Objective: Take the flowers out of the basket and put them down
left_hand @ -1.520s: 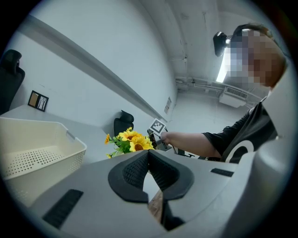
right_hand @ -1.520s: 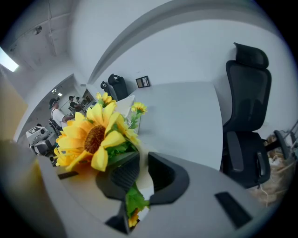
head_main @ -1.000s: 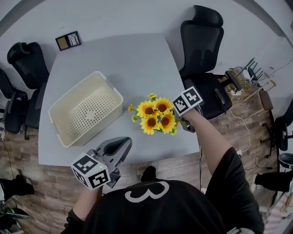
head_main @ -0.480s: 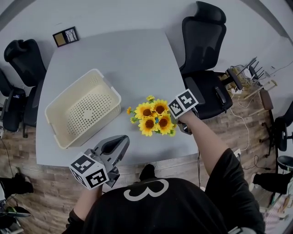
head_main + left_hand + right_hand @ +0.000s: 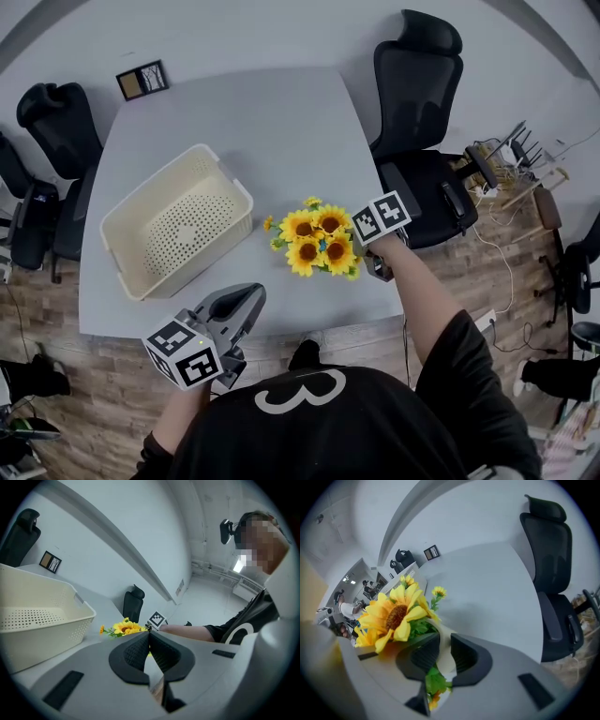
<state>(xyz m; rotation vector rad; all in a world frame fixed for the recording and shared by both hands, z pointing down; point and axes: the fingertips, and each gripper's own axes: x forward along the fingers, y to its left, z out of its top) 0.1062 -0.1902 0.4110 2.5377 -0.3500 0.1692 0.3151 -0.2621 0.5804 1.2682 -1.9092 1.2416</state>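
flowers (image 5: pixel 317 242) at frame centre over the table (image 5: pixel 281 141), stems clamped in right claw (image 5: pixel 444 644), jaws just easing wider; left claw (image 5: pixel 149 634) together, lower left

Black office chair (image 5: pixel 417 84) beside grey table (image 5: pixel 272 131), framed picture (image 5: pixel 142 81) beyond.

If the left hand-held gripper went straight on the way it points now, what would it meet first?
Most likely the flowers, straight ahead of the left hand-held gripper; the basket lies left of that line. Depth is unclear.
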